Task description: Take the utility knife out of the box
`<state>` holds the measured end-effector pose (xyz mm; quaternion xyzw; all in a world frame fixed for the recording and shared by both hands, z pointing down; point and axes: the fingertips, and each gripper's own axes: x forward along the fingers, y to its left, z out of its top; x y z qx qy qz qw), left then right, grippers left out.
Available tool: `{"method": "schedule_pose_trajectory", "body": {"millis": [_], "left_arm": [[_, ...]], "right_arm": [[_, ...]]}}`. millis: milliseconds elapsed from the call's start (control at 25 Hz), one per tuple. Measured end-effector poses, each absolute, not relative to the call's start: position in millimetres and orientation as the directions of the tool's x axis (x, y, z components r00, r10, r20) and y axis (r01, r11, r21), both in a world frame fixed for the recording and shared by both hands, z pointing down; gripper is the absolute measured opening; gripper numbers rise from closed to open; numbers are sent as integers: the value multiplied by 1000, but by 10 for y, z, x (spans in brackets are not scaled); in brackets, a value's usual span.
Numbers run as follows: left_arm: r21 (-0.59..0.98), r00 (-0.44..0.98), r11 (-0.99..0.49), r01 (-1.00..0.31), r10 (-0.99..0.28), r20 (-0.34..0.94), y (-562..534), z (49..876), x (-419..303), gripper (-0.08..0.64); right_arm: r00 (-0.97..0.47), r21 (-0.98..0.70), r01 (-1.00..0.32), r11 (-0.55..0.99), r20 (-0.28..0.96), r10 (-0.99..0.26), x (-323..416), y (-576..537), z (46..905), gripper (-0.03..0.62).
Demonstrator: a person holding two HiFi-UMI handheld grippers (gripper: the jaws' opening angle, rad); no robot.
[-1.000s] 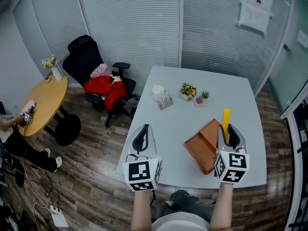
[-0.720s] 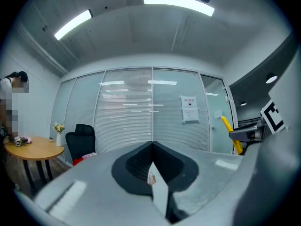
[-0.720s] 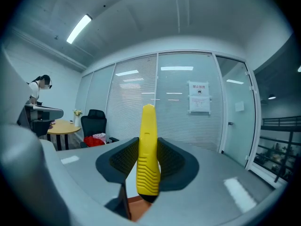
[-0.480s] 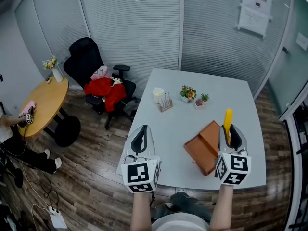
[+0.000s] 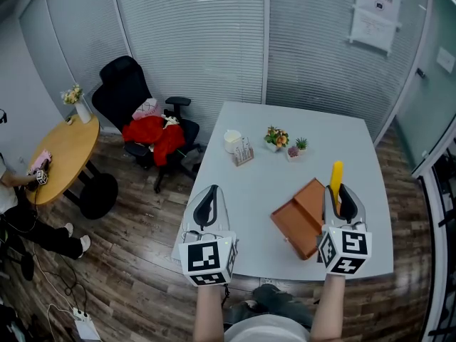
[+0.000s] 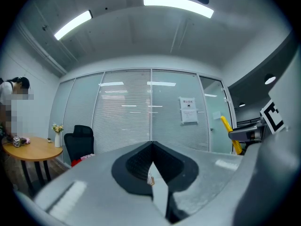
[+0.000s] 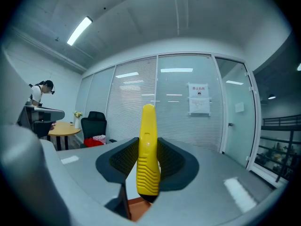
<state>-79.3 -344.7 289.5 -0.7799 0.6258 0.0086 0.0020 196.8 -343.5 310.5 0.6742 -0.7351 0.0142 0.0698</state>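
Right claw (image 5: 340, 199) grips utility knife (image 5: 335, 175), long axis along jaws (tip forward).

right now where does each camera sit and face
Head view: on the person's head, steeply down at table, box, left gripper, right gripper, forearms.
Left gripper view: on that gripper, level along its shut, empty jaws toward the blinds.
Right gripper view: on that gripper, along jaws clamped on the utility knife.
Shared: all three show the utility knife and black chair.

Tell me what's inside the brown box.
The box looks bare inside; the utility knife is up in the right gripper. That gripper covers the box's right edge, so that part is unseen.
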Motion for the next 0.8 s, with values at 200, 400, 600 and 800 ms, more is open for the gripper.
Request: {"method": "schedule_pose_trajectory", "body": {"millis": [200, 400, 600, 800], "left_arm": [[8, 214, -214, -977, -977, -11, -3452, 2912, -805, 0], [11, 215, -215, -977, -977, -8, -3451, 2913, -793, 0], [11, 215, -215, -977, -977, -7, -3464, 2922, -787, 0], [13, 214, -214, -977, -977, -10, -3450, 2924, -749, 0]], "right_arm": [[-82, 76, -993, 92, 129, -988, 1964, -3425, 3134, 150], [-84, 61, -994, 92, 126, -988, 1978, -3414, 3137, 150], [-80, 59, -994, 88, 130, -988, 1992, -3427, 3162, 150], [-86, 57, -994, 93, 124, -989, 2005, -3422, 3145, 150]]}}
